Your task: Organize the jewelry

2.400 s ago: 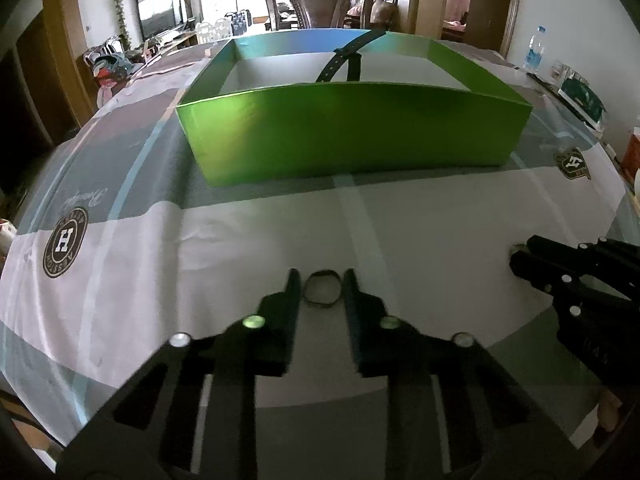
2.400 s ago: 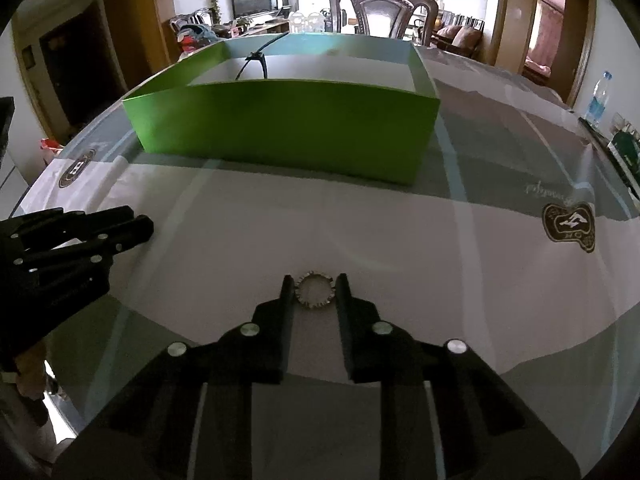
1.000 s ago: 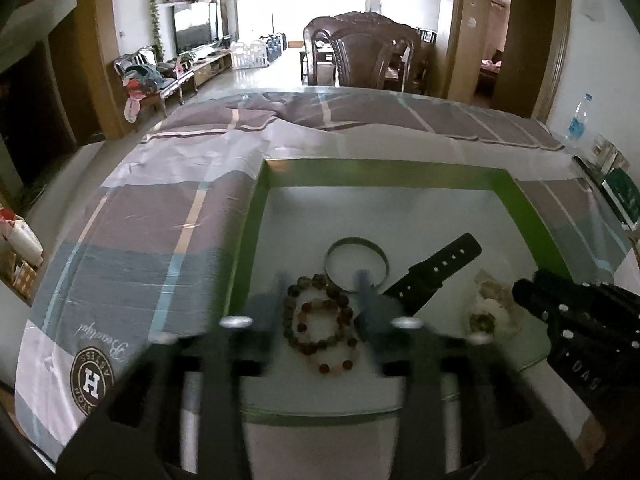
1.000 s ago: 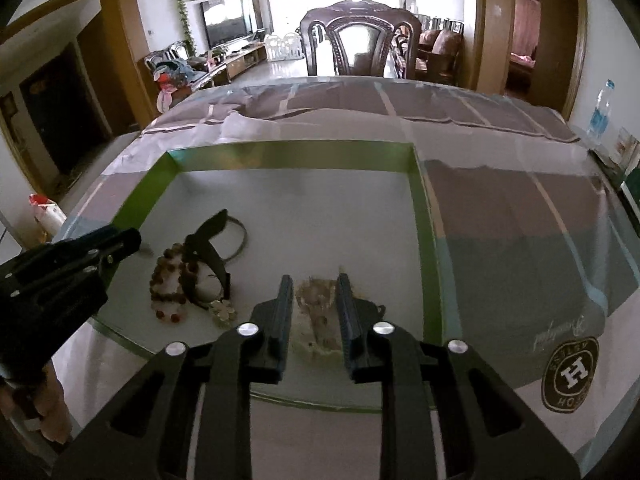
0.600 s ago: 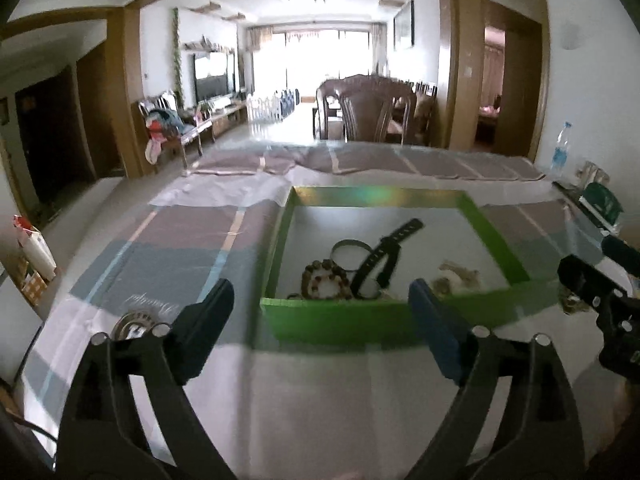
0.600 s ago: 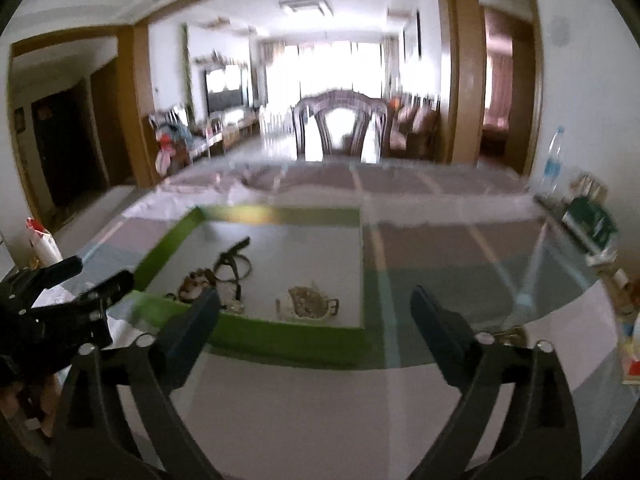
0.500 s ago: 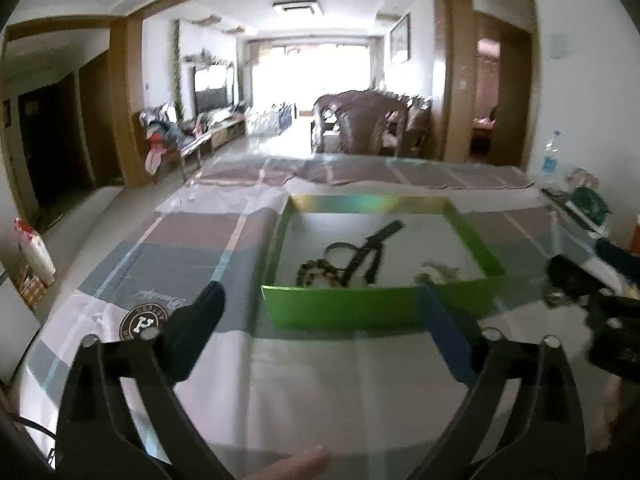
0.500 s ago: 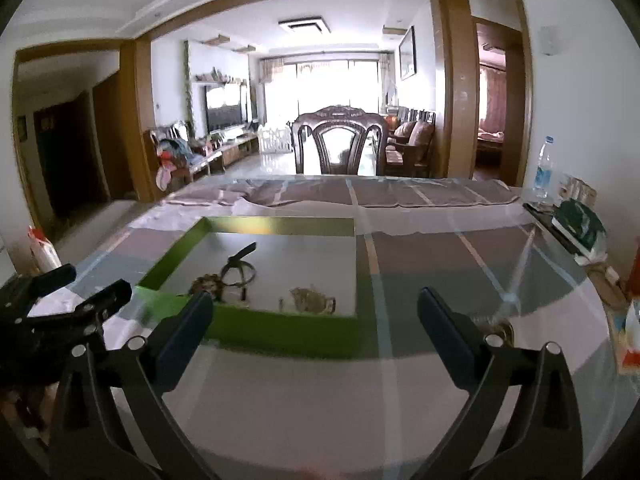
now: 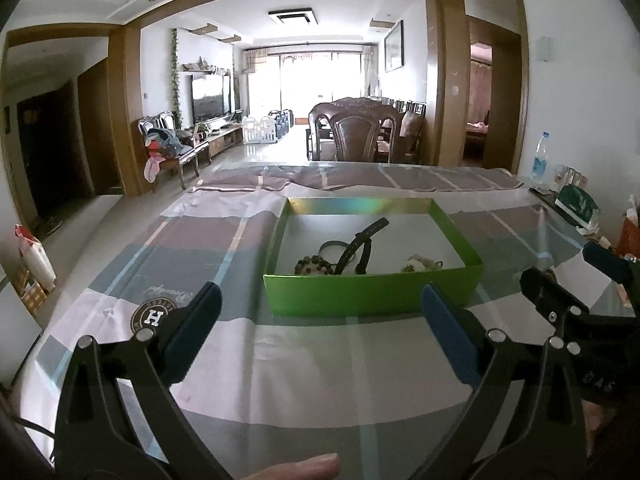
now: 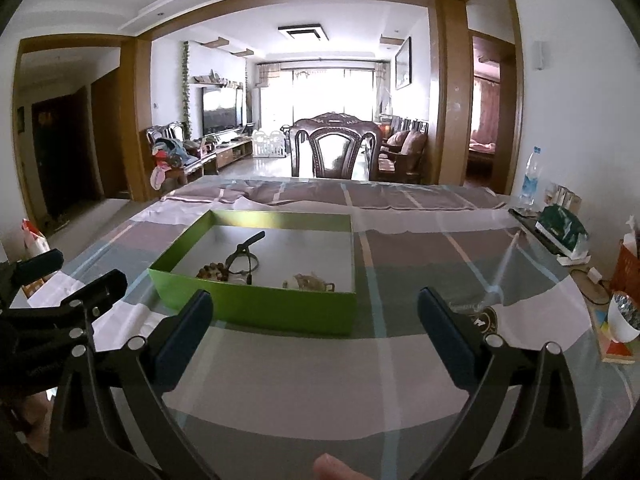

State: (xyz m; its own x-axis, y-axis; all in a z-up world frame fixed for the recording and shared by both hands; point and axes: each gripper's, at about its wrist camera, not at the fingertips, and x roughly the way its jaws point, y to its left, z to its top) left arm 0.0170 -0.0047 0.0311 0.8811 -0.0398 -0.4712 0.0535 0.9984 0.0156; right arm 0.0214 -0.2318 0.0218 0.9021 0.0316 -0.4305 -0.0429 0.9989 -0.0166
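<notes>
left hand-held gripper (image 9: 320, 312) gapes empty before the green box (image 9: 372, 294).

one green box (image 9: 372, 298), two tools (open) (image 9: 320, 320)

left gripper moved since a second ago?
Yes. The left gripper has backed out of the green box, up and toward the table's near edge, jaws wide open.

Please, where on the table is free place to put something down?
Free: the tablecloth in front of the green box, and the stretch behind it. Crowded: the box's near half, with beaded bracelet and black strap, and the table's right edge.
</notes>
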